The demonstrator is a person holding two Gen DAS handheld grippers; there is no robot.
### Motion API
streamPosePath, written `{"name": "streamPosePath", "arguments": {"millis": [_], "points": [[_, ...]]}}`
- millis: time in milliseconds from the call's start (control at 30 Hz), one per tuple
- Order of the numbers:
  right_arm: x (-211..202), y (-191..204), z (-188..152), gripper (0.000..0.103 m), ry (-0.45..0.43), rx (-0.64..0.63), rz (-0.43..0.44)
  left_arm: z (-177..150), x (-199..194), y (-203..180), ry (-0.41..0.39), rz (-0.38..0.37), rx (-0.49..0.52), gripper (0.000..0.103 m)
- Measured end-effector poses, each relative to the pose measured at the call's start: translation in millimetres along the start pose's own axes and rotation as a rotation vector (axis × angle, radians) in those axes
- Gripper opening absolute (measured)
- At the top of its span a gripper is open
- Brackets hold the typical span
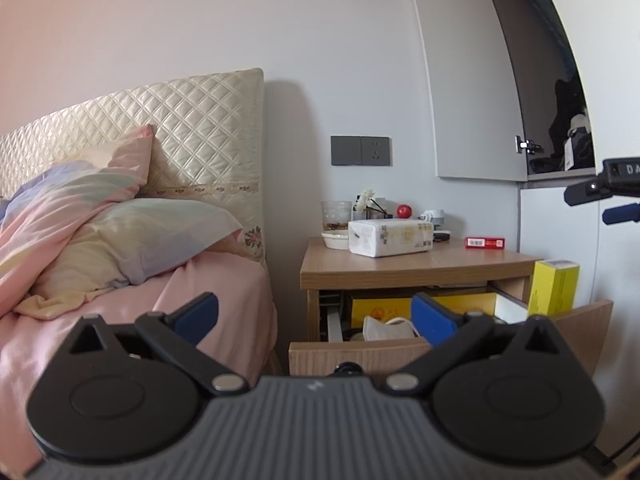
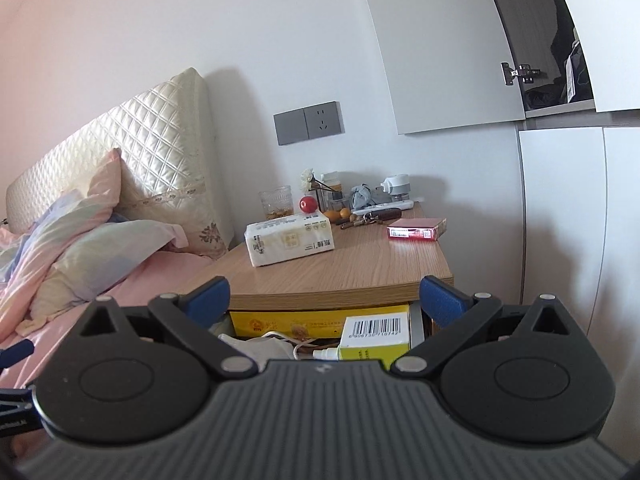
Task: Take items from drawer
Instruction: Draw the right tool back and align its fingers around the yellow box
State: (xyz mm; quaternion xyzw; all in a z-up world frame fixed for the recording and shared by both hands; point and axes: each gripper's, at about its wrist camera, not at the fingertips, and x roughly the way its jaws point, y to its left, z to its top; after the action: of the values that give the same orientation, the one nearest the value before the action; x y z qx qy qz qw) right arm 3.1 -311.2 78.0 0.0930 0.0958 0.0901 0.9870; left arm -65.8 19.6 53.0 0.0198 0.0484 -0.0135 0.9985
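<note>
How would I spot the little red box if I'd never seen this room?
Find the wooden nightstand beside the bed. On its top, look to the corner away from the bed, towards the white cupboards. The red box lies flat there, apart from the clutter at the back. It is the only flat red thing; the other red item is a small ball.

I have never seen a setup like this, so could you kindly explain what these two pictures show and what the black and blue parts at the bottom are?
Each picture comes from a camera on a hand-held gripper, looking along its two blue fingers. The left gripper and right gripper are both open and hold nothing. Ahead is a wooden nightstand beside a bed. On top lie a tissue pack and a red box. Its drawer is pulled open, with a yellow box inside.
</note>
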Motion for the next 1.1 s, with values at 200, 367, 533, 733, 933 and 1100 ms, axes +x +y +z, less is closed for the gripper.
{"name": "streamPosePath", "arguments": {"millis": [200,367,533,733,933,1100], "points": [[-9,8,-20,0.103,-0.064,-0.021,-0.024,0,0,0,0.0,0.0,-0.001,0.103],[-17,20,-34,0.103,-0.125,-0.081,-0.024,0,0,-1,0.001,0.0,0.002,0.103],[-23,27,-41,0.103,-0.172,-0.141,-0.028,0,0,-1,0.001,0.001,0.004,0.103],[-23,20,-44,0.103,-0.158,-0.101,-0.043,0,0,-2,-0.001,0.0,0.005,0.103],[-23,18,-46,0.103,-0.151,-0.081,-0.055,0,-2,-2,-0.001,0.002,0.004,0.103],[-22,18,-46,0.103,-0.148,-0.081,-0.059,0,-1,-2,0.0,0.003,0.003,0.103]]}}
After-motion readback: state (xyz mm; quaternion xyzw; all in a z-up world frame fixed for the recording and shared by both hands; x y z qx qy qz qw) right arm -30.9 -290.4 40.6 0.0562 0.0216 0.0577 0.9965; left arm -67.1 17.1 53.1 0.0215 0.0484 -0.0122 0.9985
